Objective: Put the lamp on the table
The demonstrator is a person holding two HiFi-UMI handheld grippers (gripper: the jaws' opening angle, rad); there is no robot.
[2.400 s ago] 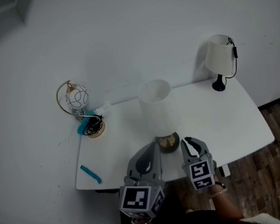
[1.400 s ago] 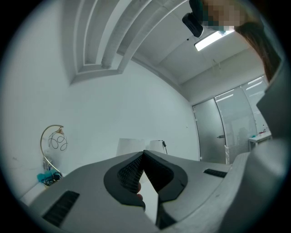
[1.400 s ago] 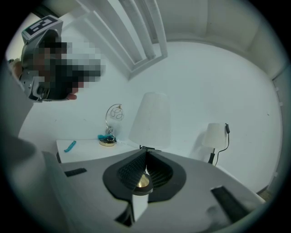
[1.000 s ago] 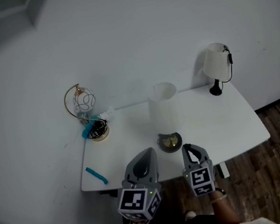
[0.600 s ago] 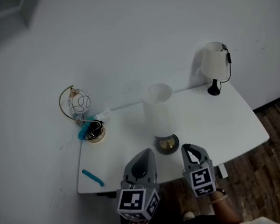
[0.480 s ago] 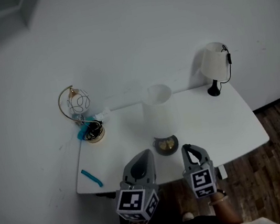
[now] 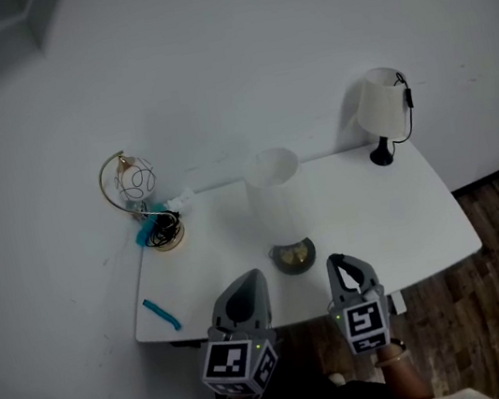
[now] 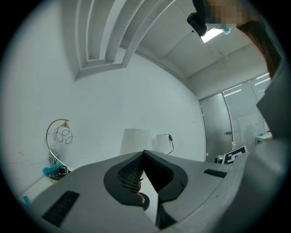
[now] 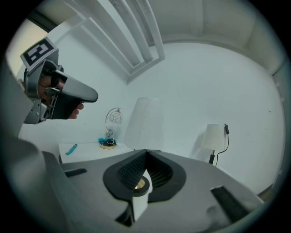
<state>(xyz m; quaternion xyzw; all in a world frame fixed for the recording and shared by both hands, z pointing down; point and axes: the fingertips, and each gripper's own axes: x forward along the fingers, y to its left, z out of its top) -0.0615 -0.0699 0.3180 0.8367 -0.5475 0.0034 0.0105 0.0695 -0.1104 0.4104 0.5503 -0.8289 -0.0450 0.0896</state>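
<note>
White desk (image 7: 395,217) against a pale wall (image 7: 253,51) carried the lamp (image 7: 276,201), standing upright near its front edge. It lay just ahead of and between the left gripper (image 7: 243,285) and right gripper (image 7: 341,264), both with jaws clenched on nothing, about equally near.
</note>
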